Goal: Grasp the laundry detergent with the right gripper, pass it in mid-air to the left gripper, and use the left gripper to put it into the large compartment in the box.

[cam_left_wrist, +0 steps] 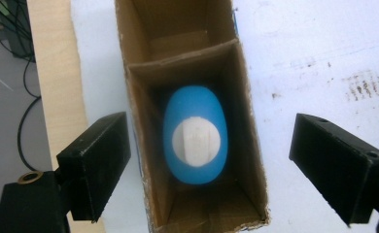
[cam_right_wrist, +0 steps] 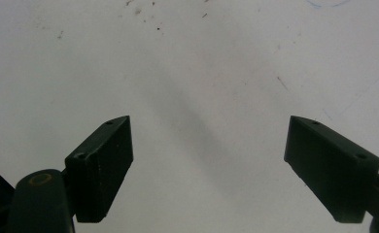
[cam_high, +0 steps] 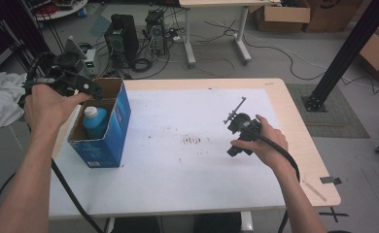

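An open blue carton [cam_high: 102, 127] stands at the left side of the bench [cam_high: 187, 194], on its white sheet. Inside it a blue bottle [cam_high: 95, 121] with a white cap [cam_high: 90, 112] stands upright in the middle compartment, between two cardboard dividers. The left gripper [cam_high: 73, 82] hangs above the carton's top, held in the person's left hand [cam_high: 46, 107]; in the left gripper view its jaws stand wide apart, one on either side of the carton, holding nothing. Well to the right, the right gripper [cam_high: 238, 128] hovers over bare white sheet, its jaws likewise spread wide and empty. Dark specks mark the sheet between carton and right gripper.
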The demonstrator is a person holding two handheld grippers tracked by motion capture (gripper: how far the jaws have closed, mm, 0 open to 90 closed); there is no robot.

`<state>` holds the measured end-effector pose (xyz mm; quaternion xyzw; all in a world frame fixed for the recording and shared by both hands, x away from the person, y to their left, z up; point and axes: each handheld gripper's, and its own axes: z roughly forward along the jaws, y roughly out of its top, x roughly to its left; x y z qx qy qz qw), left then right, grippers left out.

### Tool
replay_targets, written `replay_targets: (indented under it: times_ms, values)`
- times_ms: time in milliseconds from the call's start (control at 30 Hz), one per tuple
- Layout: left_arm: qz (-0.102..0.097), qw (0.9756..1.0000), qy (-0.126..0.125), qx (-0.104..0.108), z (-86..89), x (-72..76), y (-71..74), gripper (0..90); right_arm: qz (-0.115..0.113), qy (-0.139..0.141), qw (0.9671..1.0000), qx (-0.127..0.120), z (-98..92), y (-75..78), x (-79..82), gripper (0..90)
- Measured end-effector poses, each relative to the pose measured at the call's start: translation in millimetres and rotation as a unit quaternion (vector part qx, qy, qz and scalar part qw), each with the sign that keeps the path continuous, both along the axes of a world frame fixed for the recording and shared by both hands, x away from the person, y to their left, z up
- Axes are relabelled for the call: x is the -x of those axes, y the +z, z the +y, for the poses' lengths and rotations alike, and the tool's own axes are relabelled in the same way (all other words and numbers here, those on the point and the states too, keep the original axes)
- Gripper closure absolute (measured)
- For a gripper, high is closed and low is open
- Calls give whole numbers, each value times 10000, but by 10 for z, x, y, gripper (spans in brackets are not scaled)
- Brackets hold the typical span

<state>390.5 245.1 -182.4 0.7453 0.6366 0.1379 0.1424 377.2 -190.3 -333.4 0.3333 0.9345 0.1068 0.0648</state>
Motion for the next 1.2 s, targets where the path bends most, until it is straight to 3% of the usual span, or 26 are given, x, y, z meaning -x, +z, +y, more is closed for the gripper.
replay_targets:
  times_ms: [433,700,900,1000,1200]
  values:
    - [-12,9997,-248,-63,-148,-36,219,154,-6,-31,10000,2,-42,7,5,178]
    - [-124,9976,-661,-130,-351,-63,300,155,-17,-54,10000,20,-62,23,15,177]
    - [-122,9927,-1171,-275,-605,-103,255,157,2,-49,10000,62,-63,25,19,177]
    - [-63,9885,-1455,-416,-731,-118,220,157,-14,-57,10000,64,-67,25,24,177]
    - [24,9796,-1972,-395,-920,-124,165,158,-3,-49,9999,121,-77,22,34,177]
